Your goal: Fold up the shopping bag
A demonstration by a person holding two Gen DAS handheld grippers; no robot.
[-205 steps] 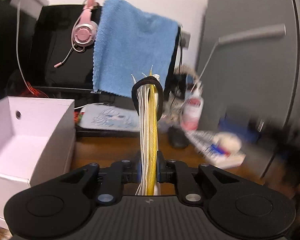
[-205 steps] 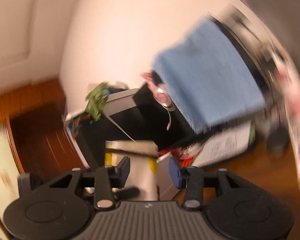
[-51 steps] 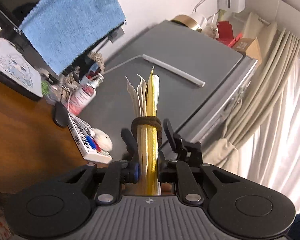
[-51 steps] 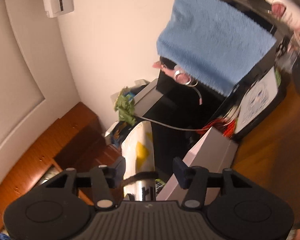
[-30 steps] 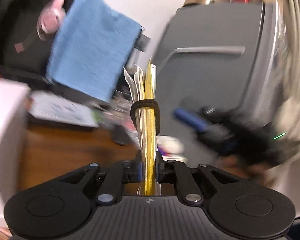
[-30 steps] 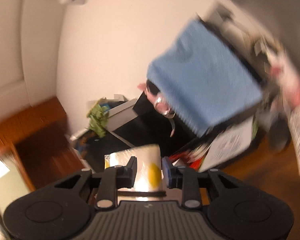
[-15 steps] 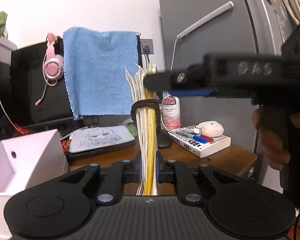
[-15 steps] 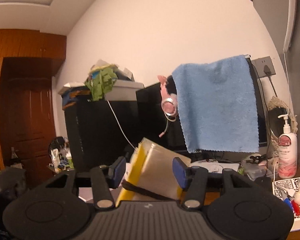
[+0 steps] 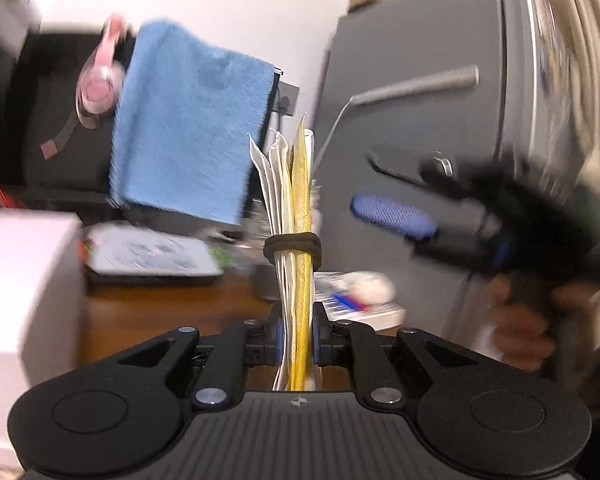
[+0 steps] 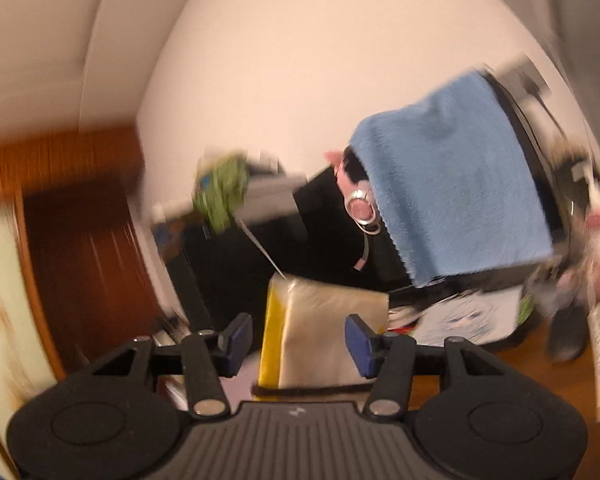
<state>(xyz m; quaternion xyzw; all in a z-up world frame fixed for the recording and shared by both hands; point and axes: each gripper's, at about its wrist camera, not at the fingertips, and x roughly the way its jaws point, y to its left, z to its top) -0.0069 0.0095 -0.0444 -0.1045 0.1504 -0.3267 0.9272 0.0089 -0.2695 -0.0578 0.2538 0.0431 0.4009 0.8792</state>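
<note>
While both views smear with motion blur, left claw [image 9: 296,338] clamped on folded bag [image 9: 294,216], edge-on, standing upright from between the pads. Dark band [image 9: 293,247] wrapped around bag just ahead of the fingertips; yellow and white layers fanning apart above it. Right claw [image 10: 298,338] spread wide, gripping nothing. Same bag [image 10: 324,332] seen flat-on between and beyond its blue pads [image 10: 358,344], touching neither as far as blur allows; band [image 10: 312,391] crossing bag close to claw body. From left view, right claw [image 9: 396,216] off to the right of bag, apart from it, held by a hand [image 9: 520,324]. Beyond left claw: blue towel [image 9: 188,120] up-left, pink headset [image 9: 100,88] beside it, white box [image 9: 24,280] far left, grey fridge [image 9: 420,120] right, wood desk [image 9: 172,304] below. Beyond right claw: towel [image 10: 452,176] up-right, headset [image 10: 362,208] at its left edge.
</note>
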